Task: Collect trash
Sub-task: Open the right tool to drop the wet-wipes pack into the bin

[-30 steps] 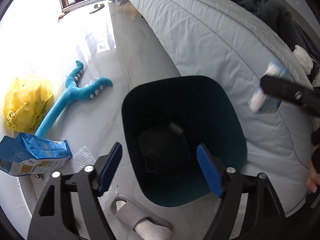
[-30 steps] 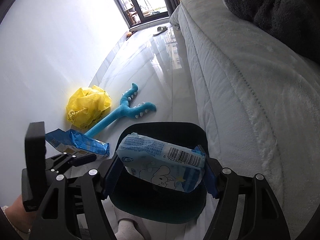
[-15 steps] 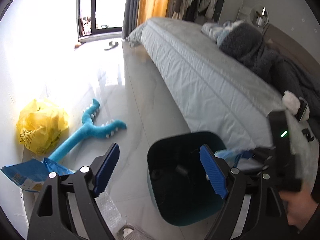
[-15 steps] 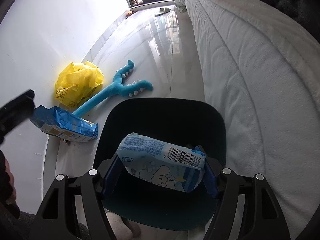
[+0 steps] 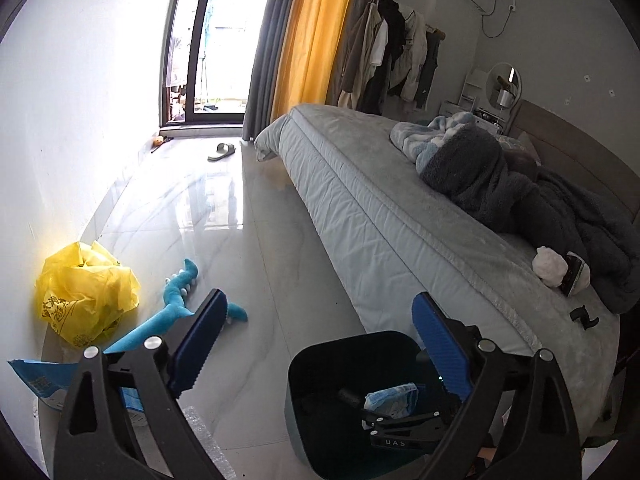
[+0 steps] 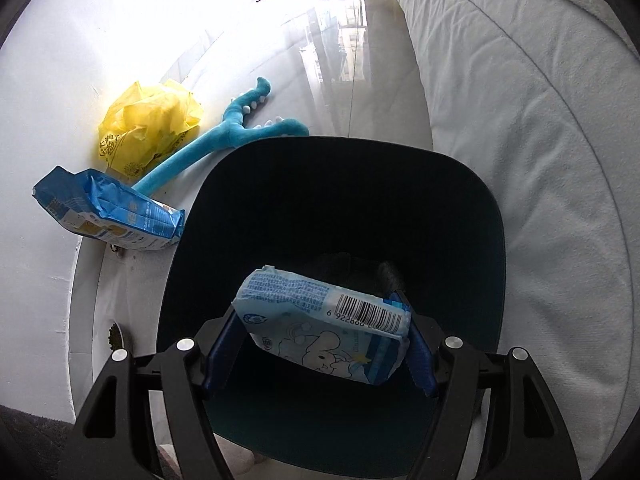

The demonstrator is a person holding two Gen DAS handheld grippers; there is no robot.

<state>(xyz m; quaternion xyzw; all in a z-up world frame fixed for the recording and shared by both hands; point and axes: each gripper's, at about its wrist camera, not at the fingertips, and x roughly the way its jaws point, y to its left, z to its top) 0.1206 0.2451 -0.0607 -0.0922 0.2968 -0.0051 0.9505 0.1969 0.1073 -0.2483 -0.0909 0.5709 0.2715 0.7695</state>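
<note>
Landmark: the dark teal bin (image 6: 472,216) stands on the pale floor (image 5: 256,240), right against the side of the bed (image 5: 380,216).
Right gripper: your right gripper (image 6: 320,354) hangs over the bin's mouth, pointing steeply down, with the tissue pack (image 6: 324,328) between its blue pads. The jaws have just been easing apart, yet the pack sits tilted with both ends touching the pads.
Tissue pack: light blue, barcode up, a cartoon rabbit on its face, above the near half of the bin. From your left camera it shows inside the bin's outline (image 5: 392,398).
Left gripper: your left gripper (image 5: 320,344) stands wide with nothing between its pads; its jaws have just been opening. It sits above the bin, aimed over it towards the bed and window.
Other trash: a blue snack bag (image 6: 108,212) lies just left of the bin, nearly touching its rim; a crumpled yellow plastic bag (image 6: 148,128) sits further left by the wall.
Also there: a teal plush toy (image 6: 224,136) stretches between the yellow bag and the bin's far rim.
</note>
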